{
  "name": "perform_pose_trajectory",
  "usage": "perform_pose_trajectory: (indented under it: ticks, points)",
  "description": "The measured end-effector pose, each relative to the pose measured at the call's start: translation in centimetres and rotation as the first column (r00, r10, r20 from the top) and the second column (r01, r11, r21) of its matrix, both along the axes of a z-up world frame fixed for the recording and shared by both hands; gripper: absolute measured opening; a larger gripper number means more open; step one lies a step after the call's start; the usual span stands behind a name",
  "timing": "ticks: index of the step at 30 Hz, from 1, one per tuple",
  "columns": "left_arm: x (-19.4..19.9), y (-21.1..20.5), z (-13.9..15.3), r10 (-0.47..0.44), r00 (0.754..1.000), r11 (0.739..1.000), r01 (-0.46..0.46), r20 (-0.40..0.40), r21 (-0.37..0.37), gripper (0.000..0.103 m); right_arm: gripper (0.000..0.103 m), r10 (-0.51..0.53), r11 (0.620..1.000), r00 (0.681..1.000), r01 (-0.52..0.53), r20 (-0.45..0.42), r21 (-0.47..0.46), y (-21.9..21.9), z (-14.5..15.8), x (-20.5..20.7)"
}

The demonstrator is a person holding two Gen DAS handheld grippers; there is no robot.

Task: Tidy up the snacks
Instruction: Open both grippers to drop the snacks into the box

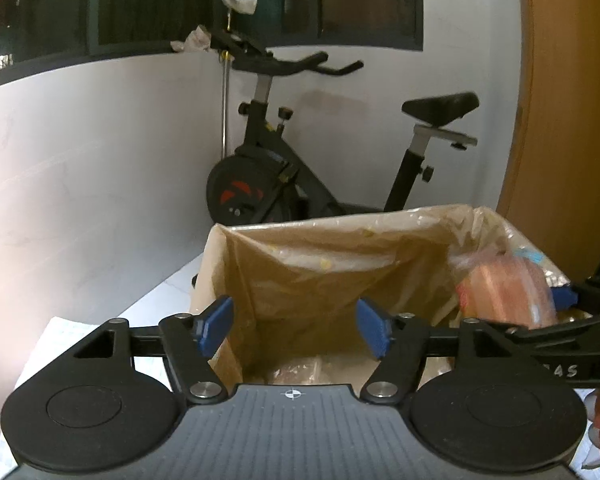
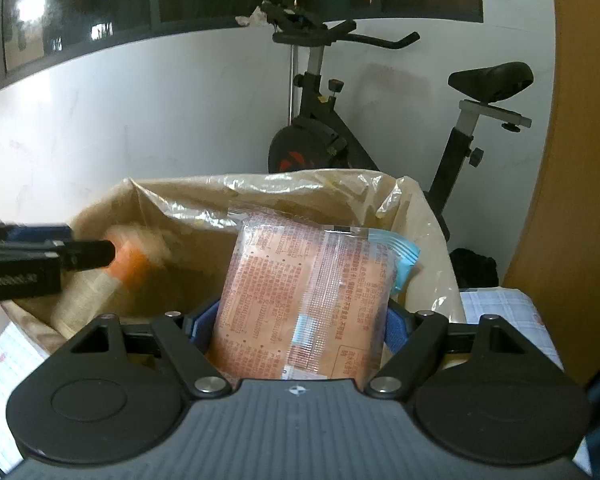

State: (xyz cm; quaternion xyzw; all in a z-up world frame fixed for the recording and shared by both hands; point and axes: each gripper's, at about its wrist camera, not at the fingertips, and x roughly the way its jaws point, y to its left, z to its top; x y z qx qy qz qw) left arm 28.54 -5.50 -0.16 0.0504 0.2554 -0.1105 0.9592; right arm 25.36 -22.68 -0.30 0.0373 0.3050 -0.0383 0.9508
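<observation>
Snacks go into the lined box (image 2: 171, 200): your right gripper (image 2: 300, 324) is clamped on the orange pack (image 2: 304, 300) above its opening. Left gripper (image 1: 295, 324) is spread, empty, over the box. Next: lower the pack inside, then release.

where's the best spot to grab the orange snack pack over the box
Grip the orange snack pack across its flat middle, coming from its near short end, as the right claw does now. It stands upright and its crimped blue top end is thin and floppy; the broad faces give the pads firm purchase.
</observation>
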Motion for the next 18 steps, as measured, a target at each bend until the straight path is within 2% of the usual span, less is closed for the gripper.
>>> perform_pose_trajectory:
  ticks: [7,18]
  points:
    - [-1.3,0.3,0.6,-0.016,1.0,0.999,0.015,0.014,0.039,0.071,0.083,0.0,1.0,1.0,0.0,0.0,0.005,0.3,0.3,-0.6]
    - [-5.3,4.6,2.4,0.004,0.997,1.0,-0.005,0.073,0.006,0.071,0.083,0.024,1.0,0.997,-0.025,0.069,0.017,0.2,1.9,-4.8]
